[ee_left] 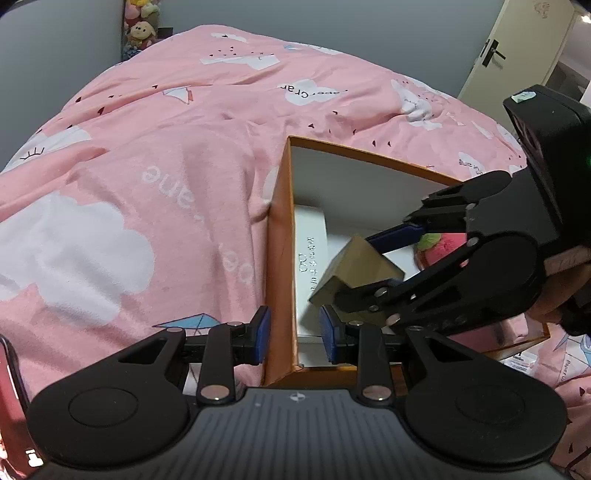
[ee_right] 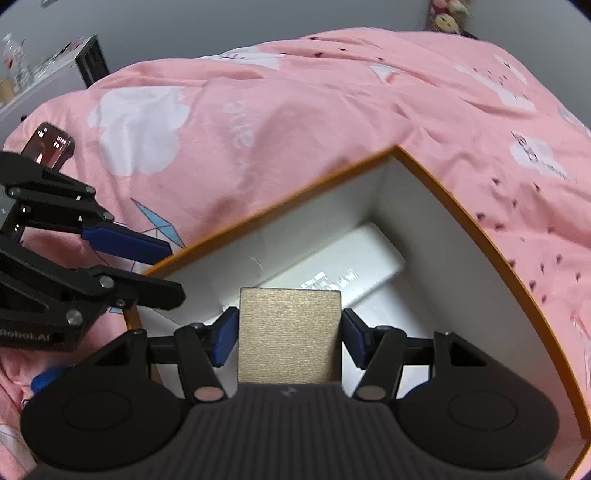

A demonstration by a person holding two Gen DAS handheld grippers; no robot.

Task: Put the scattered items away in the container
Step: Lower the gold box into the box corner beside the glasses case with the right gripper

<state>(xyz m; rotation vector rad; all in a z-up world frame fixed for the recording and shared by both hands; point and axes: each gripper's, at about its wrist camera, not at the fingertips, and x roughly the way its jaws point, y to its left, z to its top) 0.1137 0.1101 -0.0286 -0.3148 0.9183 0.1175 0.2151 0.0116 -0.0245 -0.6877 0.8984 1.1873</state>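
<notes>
An orange-walled box (ee_left: 280,236) with a white inside stands on the pink bed; it also shows in the right wrist view (ee_right: 461,210). My left gripper (ee_left: 294,338) straddles the box's near left wall, one pad outside and one inside, with small gaps to the wall. My right gripper (ee_right: 289,338) is over the box, shut on a tan box (ee_right: 290,334) between its blue pads; the tan box also shows in the left wrist view (ee_left: 356,269). A white flat box (ee_right: 354,266) and a pink plush (ee_left: 443,247) lie inside.
The pink quilt (ee_left: 166,166) covers the bed all around the box. A phone (ee_right: 48,146) is mounted on the left gripper. Stuffed toys (ee_left: 142,26) sit at the far wall, a door (ee_left: 517,48) at the far right, a shelf (ee_right: 48,70) at the far left.
</notes>
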